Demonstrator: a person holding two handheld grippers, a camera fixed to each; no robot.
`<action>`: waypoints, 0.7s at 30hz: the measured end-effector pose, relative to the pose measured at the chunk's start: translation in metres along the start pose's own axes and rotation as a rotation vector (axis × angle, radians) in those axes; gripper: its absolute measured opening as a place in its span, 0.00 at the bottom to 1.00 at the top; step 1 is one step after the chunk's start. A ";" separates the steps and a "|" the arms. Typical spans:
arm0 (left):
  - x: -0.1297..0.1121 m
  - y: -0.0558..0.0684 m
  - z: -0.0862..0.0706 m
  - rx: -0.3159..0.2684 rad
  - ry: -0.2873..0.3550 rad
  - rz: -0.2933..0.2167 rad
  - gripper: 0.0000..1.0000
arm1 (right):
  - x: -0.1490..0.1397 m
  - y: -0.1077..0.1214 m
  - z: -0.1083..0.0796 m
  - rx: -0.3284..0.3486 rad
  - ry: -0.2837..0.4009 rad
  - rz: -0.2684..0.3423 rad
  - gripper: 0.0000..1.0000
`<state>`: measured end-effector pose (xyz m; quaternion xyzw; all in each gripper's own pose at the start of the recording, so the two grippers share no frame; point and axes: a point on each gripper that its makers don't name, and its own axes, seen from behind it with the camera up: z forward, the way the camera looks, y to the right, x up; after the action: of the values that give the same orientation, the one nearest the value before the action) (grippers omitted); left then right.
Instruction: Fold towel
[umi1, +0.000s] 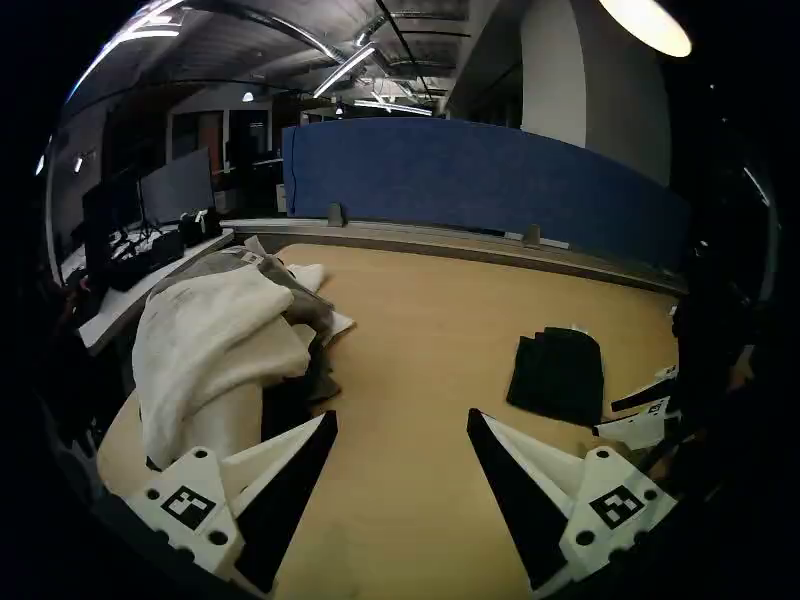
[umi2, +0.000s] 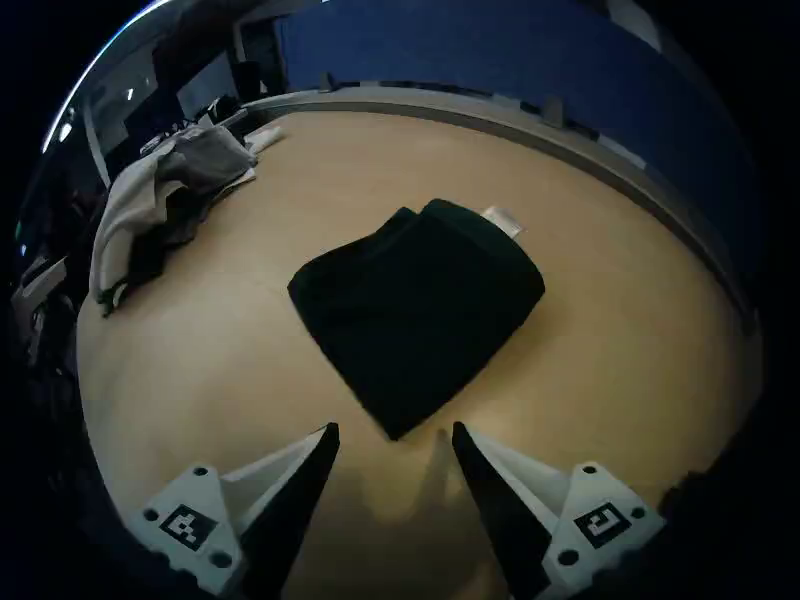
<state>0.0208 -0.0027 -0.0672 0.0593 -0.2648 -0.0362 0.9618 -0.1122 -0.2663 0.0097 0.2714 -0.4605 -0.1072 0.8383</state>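
A dark folded towel (umi2: 420, 305) lies flat on the wooden table (umi2: 620, 300), its near corner just ahead of my right gripper (umi2: 395, 432), which is open and holds nothing. In the left gripper view the same dark towel (umi1: 558, 374) lies to the right on the table (umi1: 430, 330). My left gripper (umi1: 402, 420) hangs open over bare wood with nothing between its fingers. The other gripper (umi1: 650, 408) shows beside the towel at the right edge of that view.
A heap of cream and grey towels (umi1: 225, 340) sits at the table's left end, seen too as the heap (umi2: 165, 195) in the right gripper view. A blue partition (umi1: 480, 185) runs along the far edge. Monitors (umi1: 175, 190) stand on a neighbouring desk.
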 end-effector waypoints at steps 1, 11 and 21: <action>0.000 0.000 0.000 0.000 0.000 0.000 0.97 | 0.000 0.000 0.001 -0.003 0.001 0.000 0.78; 0.000 -0.004 -0.004 0.006 0.005 -0.002 0.97 | -0.002 0.001 0.009 -0.008 0.003 0.038 0.55; -0.001 -0.006 -0.009 0.009 0.007 -0.002 0.97 | -0.004 0.000 0.012 -0.012 -0.006 0.049 0.33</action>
<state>0.0238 -0.0077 -0.0761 0.0640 -0.2615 -0.0356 0.9624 -0.1241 -0.2685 0.0119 0.2546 -0.4688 -0.0899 0.8410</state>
